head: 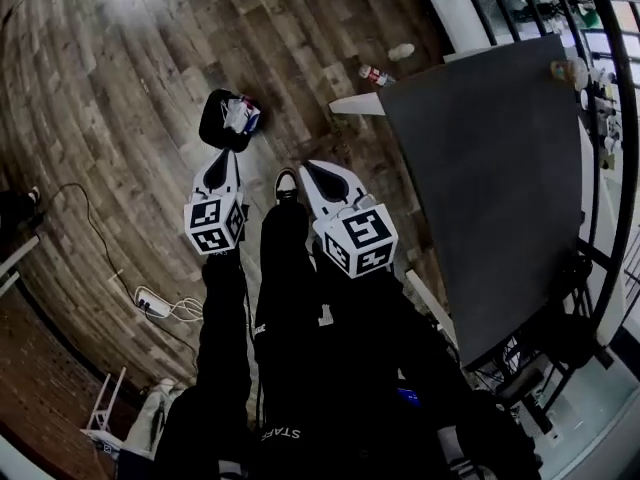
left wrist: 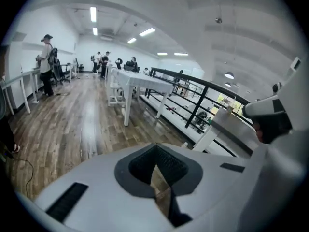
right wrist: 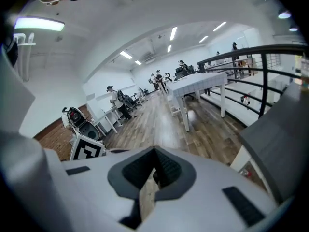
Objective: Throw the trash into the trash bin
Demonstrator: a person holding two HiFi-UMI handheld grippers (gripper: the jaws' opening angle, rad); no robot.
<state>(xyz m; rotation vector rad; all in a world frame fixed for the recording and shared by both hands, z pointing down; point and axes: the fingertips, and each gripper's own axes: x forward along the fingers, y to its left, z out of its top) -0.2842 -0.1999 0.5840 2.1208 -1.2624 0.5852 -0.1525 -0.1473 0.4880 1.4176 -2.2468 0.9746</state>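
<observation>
**Floor.** The wood-plank floor (head: 120, 88) carries everything relevant. A dark grey table (head: 490, 168) stands toward its right-hand edge, beside the railing, and its top is bare as far as can be seen.

**Bin.** The black trash bin (head: 212, 123) stands on open floor just ahead of the person's shoe, well in from any edge. White and blue refuse (head: 241, 116) already lies in its mouth.

**Grippers.** The left gripper (head: 217, 173) is held just short of the bin, jaws together and empty. Its own view shows the ribbed pads meeting with only floor beyond. The right gripper (head: 322, 176) is beside it, nearer the table, and its jaws are likewise closed on nothing.

**Remaining trash.** A small bottle (head: 375, 73) lies on its side on the floor, close to the table's near-left leg and toward the floor's right-hand edge. A pale crumpled lump (head: 401, 52) lies just beyond it. What the lump is made of cannot be determined.

**Handling assessment.**
- The bottle looks like light, thin plastic that is smooth and round. It is likely to roll or squirt out of a tip pinch.
- Take the bottle across the mid-body with the pads square to its axis, using moderate pressure, as the wall will dent.
- The lump appears soft and very light, so pinch it through its bulk.
- Neither item looks fragile.
</observation>
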